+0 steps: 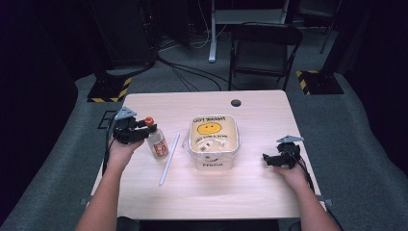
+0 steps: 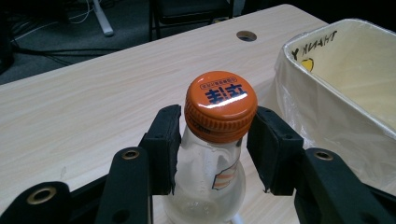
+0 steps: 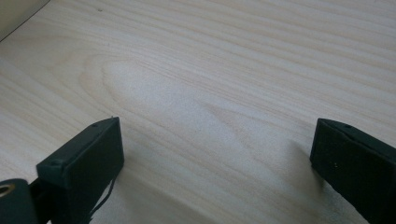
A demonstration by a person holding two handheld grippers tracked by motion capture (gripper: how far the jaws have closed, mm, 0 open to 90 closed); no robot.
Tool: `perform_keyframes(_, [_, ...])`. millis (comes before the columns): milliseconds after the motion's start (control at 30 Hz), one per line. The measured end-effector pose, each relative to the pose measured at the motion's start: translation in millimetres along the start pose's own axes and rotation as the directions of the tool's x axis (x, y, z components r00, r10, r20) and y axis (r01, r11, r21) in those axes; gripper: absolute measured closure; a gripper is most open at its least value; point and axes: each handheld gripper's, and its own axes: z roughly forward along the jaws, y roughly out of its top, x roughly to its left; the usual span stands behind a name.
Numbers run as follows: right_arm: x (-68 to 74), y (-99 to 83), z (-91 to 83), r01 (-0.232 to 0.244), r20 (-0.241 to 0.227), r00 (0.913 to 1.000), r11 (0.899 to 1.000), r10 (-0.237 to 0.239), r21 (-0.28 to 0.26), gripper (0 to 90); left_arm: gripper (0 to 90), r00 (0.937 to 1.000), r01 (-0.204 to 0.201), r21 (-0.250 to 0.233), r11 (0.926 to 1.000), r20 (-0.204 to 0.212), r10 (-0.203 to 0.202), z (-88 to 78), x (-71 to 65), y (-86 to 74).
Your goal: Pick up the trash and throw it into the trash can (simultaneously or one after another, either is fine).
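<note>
A small clear bottle [image 1: 157,143] with an orange cap [image 2: 220,105] stands upright on the left part of the wooden table [image 1: 269,120]. My left gripper [image 1: 146,129] reaches it from the left, and its two black jaws flank the neck just under the cap [image 2: 215,140]. The pads [image 2: 163,144] sit close on both sides with a thin gap on the left, so I read this gripper as open. My right gripper [image 1: 267,160] rests low at the table's right side. Its jaws stand wide apart over bare wood [image 3: 215,154] with nothing between them.
A white tub [image 1: 213,163] lined with a clear bag and printed with a yellow smiley stands mid-table, just right of the bottle [image 2: 327,116]. A white straw-like stick [image 1: 169,159] lies between bottle and tub. A cable hole [image 1: 235,102] marks the far edge; a folding chair [image 1: 264,48] stands beyond.
</note>
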Motion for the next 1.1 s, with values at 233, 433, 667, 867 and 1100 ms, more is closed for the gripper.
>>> perform_keyframes(233, [0.1, 0.0, 0.1, 0.000, -0.001, 1.0000, 1.000, 0.000, -0.001, 2.0, 56.5, 0.9997, -0.017, 0.005, 0.9999, -0.016, 0.017, 5.3, -1.2, 0.0])
perform_keyframes(433, [0.1, 0.1, 0.1, 0.000, -0.002, 1.0000, 1.000, 0.000, 0.000, 2.0, 58.6, 0.9991, -0.035, 0.000, 0.9994, -0.025, 0.035, 5.8, -2.2, 0.5])
perform_keyframes(667, [0.1, 0.1, 0.1, 0.000, -0.002, 1.0000, 1.000, 0.000, 0.000, 2.0, 60.4, 0.9981, -0.052, 0.003, 0.9987, -0.035, 0.052, 4.3, -4.1, 2.4])
perform_keyframes(867, [0.1, 0.1, 0.1, 0.000, -0.002, 1.0000, 1.000, 0.000, 0.000, 2.0, 61.0, 0.9978, -0.055, 0.012, 0.9984, -0.037, 0.055, 3.9, -4.1, 5.0])
perform_keyframes(1100, [0.1, 0.3, 0.2, 0.000, -0.003, 1.0000, 1.000, 0.000, 0.000, 2.0, 61.5, 0.9981, -0.052, 0.016, 0.9985, -0.033, 0.052, 1.5, -2.5, 6.0])
